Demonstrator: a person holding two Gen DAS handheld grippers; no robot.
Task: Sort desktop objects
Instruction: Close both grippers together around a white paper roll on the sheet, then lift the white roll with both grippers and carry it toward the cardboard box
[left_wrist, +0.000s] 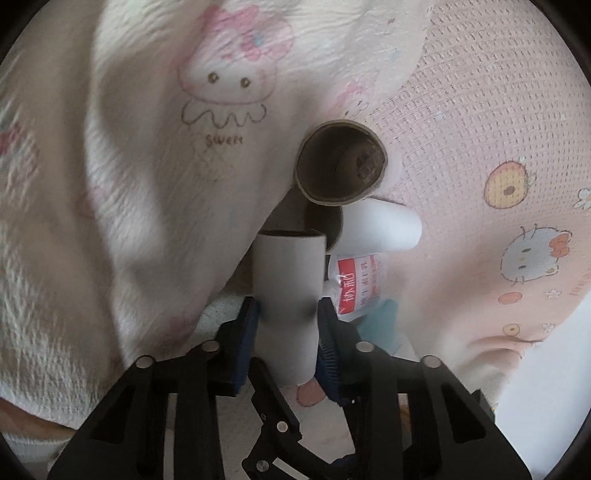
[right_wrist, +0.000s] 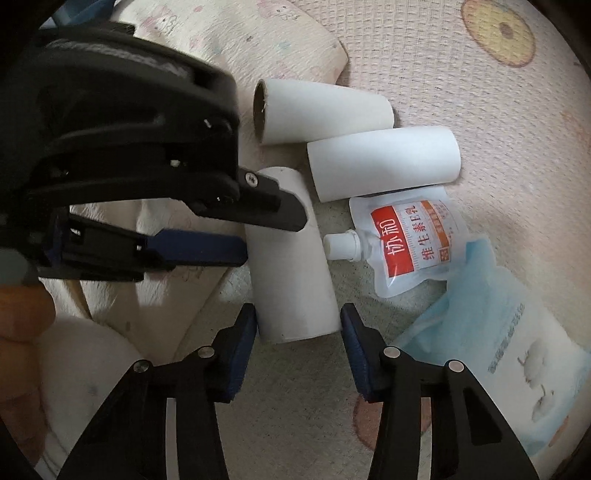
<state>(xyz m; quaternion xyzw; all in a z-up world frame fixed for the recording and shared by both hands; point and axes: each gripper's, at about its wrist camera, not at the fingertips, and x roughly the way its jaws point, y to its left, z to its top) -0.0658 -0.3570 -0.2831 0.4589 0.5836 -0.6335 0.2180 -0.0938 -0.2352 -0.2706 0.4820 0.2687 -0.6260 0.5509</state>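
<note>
In the right wrist view, three cardboard tubes lie on the printed bedding (right_wrist: 498, 122): the nearest tube (right_wrist: 291, 266) is in front, a second tube (right_wrist: 384, 162) behind it to the right, a third tube (right_wrist: 321, 110) farther back. The spouted pouch (right_wrist: 410, 243) lies right of the nearest tube (spout toward it), overlapping the wipes packet (right_wrist: 491, 325) at its lower right.

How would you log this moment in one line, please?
left gripper: shut on nearest white tube | right gripper: fingers straddle same tube's end, contact unclear | pouch, two other tubes: lying free

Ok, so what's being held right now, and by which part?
The left gripper clamps the nearest white tube across its sides; the right gripper only brackets its near end, not gripping.
</note>
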